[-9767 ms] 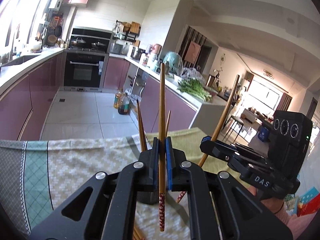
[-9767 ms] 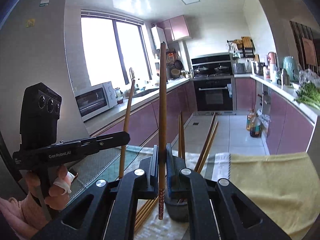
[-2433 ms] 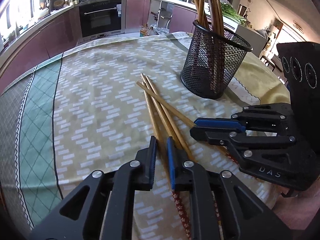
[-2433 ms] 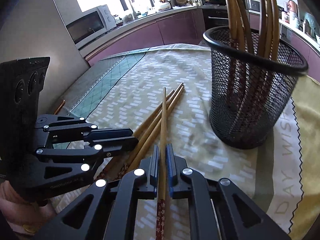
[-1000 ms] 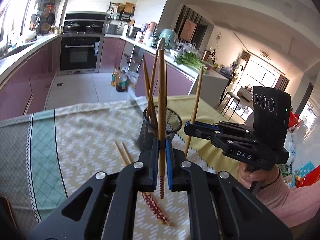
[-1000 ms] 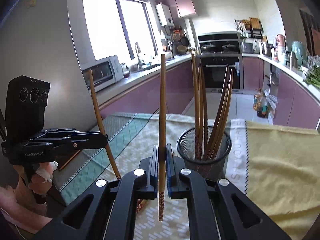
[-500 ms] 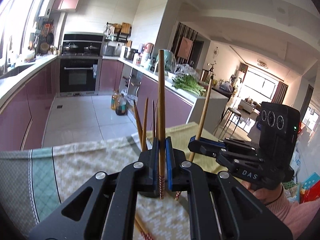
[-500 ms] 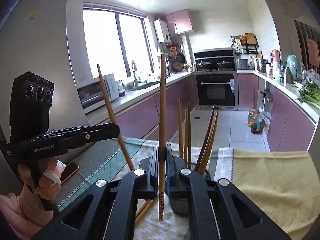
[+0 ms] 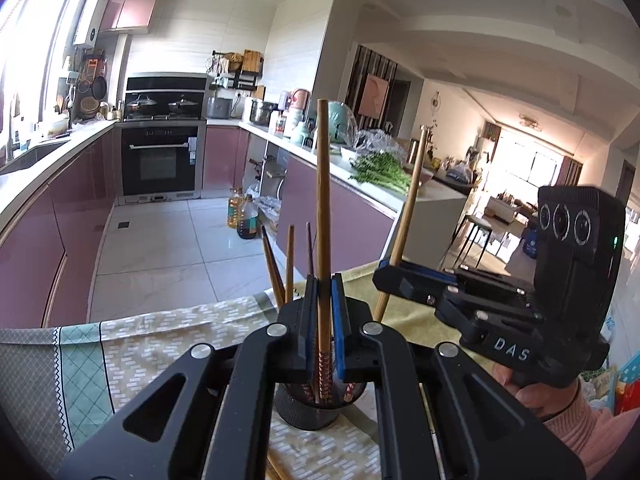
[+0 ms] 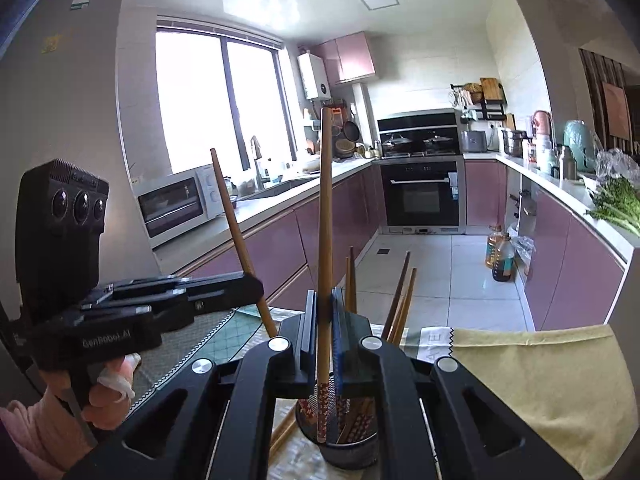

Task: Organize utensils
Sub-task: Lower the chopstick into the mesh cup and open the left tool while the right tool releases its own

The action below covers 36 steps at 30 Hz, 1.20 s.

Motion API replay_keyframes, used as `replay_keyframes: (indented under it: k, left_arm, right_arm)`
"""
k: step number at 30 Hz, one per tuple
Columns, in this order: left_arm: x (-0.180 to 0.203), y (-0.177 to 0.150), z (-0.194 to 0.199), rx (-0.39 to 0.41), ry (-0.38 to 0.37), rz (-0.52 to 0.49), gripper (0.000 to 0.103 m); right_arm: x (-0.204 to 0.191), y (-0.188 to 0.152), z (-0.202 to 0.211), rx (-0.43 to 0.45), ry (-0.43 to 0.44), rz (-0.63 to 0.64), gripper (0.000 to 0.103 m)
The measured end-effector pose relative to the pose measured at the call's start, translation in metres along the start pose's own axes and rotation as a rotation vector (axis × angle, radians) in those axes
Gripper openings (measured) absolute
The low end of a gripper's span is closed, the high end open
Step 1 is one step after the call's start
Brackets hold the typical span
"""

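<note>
Each hand-held gripper (image 9: 323, 312) (image 10: 324, 322) clamps one thin, stiff brown wooden chopstick (image 9: 322, 216) (image 10: 325, 220) upright above the black mesh holder (image 9: 316, 412); light, probably slippery, best pinched near the patterned end.

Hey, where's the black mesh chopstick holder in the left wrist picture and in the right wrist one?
Left wrist: mesh holder bottom centre, behind the left gripper, mostly hidden.
Right wrist: mesh holder bottom centre, just right of the right gripper.
Shared landmark: the built-in oven at the far end of the kitchen.
</note>
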<state>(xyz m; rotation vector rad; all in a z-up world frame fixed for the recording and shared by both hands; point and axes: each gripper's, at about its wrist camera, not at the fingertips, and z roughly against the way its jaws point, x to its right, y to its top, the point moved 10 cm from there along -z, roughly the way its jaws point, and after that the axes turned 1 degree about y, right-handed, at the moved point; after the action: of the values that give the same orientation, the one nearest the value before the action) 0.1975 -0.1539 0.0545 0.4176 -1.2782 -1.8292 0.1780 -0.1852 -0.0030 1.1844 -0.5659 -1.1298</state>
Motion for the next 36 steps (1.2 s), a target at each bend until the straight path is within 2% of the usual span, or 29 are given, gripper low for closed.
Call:
replay_keyframes:
  k: [17, 27, 36]
  left_arm:
    - [-0.007, -0.045, -0.037, -0.178, 0.021, -0.075, 0.007]
    - [-0.011, -0.064, -0.061, -0.271, 0.017, -0.075, 0.007]
    - [-0.024, -0.062, -0.079, -0.284, 0.032, -0.030, 0.008]
  right_arm:
    - [0.013, -0.043, -0.040, -0.138, -0.018, -0.042, 0.006]
    - [0.019, -0.064, -0.057, -0.225, -0.022, -0.071, 0.006]
    - [0.031, -0.066, -0.064, -0.223, -0.038, -0.110, 0.008]
